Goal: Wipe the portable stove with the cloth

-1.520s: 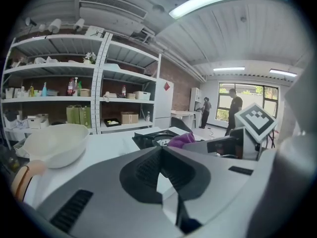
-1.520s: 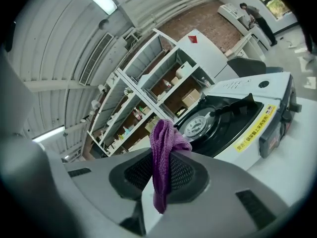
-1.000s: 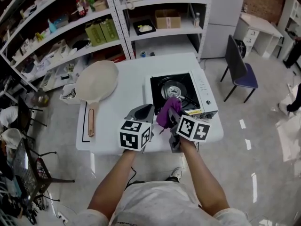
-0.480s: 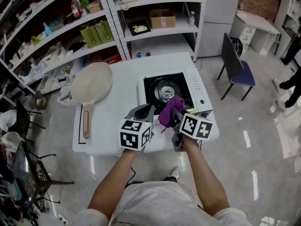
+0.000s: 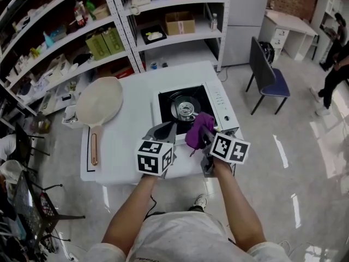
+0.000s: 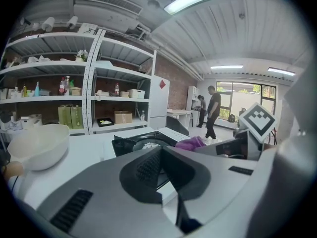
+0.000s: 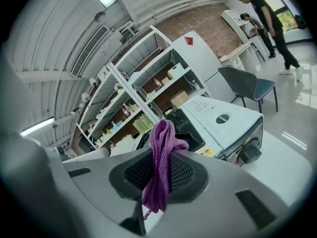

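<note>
Item: cloth (image 7: 161, 157), purple, bunched. My right gripper (image 5: 204, 139) has its jaws clamped on it. It hangs lengthwise, 12 to 6 in the right gripper view.
My left gripper (image 6: 161, 151): jaws together, nothing between them.
Portable stove (image 5: 188, 105): at 12 on the table (image 5: 136, 119), long axis roughly 9 to 3, knob face towards me.
Status: cloth poised by the stove's near edge. I judge all the wiping is left.

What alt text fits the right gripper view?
The right hand-held gripper is shut on a purple cloth, which sticks up above the closed jaws and hangs below them. Behind it, a portable stove sits on a white table, with stocked shelves beyond.
</note>
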### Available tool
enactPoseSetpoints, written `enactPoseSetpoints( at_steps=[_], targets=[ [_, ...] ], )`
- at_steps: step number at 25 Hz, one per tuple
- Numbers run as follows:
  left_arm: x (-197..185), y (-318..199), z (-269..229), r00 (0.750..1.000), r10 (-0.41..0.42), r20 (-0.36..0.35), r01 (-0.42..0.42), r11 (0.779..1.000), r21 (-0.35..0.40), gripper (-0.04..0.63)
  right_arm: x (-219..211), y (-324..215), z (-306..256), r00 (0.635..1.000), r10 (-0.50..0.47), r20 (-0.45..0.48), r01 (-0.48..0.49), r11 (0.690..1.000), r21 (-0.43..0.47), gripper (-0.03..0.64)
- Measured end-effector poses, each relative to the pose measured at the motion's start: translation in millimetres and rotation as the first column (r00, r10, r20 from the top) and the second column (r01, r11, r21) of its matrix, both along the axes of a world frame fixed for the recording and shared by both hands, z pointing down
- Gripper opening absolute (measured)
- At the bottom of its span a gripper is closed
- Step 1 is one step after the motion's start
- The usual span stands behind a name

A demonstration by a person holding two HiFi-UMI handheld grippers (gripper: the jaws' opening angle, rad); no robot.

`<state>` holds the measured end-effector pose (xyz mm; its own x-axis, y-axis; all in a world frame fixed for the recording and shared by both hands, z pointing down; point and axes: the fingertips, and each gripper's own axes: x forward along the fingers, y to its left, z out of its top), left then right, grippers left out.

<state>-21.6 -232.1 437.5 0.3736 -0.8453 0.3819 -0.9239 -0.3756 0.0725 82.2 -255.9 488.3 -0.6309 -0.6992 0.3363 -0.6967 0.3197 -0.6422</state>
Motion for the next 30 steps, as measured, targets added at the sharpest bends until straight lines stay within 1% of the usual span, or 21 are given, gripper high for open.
enactPoseSetpoints(
  at_steps=[7,12,14,18,22,25,30],
  targets=[
    [15.5,-2.4,0.7,0.999,0.044,0.005,-0.044,0.999,-0.001,0.002,23.9,7.2,5.0,0.999,0.036,-0.013,-0.036,0.999,-0.014,0.048],
    [21.5,-3.3,0.3,0.998,0.061,0.0,-0.061,0.998,-0.002,0.002,39.8,10.9,9.0,0.998,0.049,-0.028,-0.05,0.999,-0.021,0.048],
    [23.6,-3.3,-0.7,0.998,0.064,-0.003,-0.064,0.998,-0.001,0.002,41.1,12.9,5.5,0.999,0.028,-0.028,-0.029,0.999,-0.018,0.048],
    [27.6,-6.6,-4.9,0.998,0.06,-0.01,-0.06,0.998,0.004,0.002,40.3,16.1,-16.5,0.998,-0.052,-0.031,0.052,0.999,0.016,0.049],
    [28.6,-11.0,-7.0,0.999,0.048,-0.013,-0.047,0.999,0.013,0.002,42.9,10.6,-44.0,0.994,-0.109,0.001,0.109,0.993,0.053,0.051],
    [28.3,-15.0,-7.7,0.999,0.03,-0.019,-0.03,0.999,0.017,0.002,46.5,-1.2,-64.8,0.991,-0.136,0.006,0.135,0.986,0.095,0.051],
    [30.4,-26.9,-15.2,1.0,-0.004,-0.018,0.005,1.0,0.029,0.002,51.4,-38.5,-90.0,0.984,-0.176,-0.031,0.179,0.974,0.14,0.051]
  ],
)
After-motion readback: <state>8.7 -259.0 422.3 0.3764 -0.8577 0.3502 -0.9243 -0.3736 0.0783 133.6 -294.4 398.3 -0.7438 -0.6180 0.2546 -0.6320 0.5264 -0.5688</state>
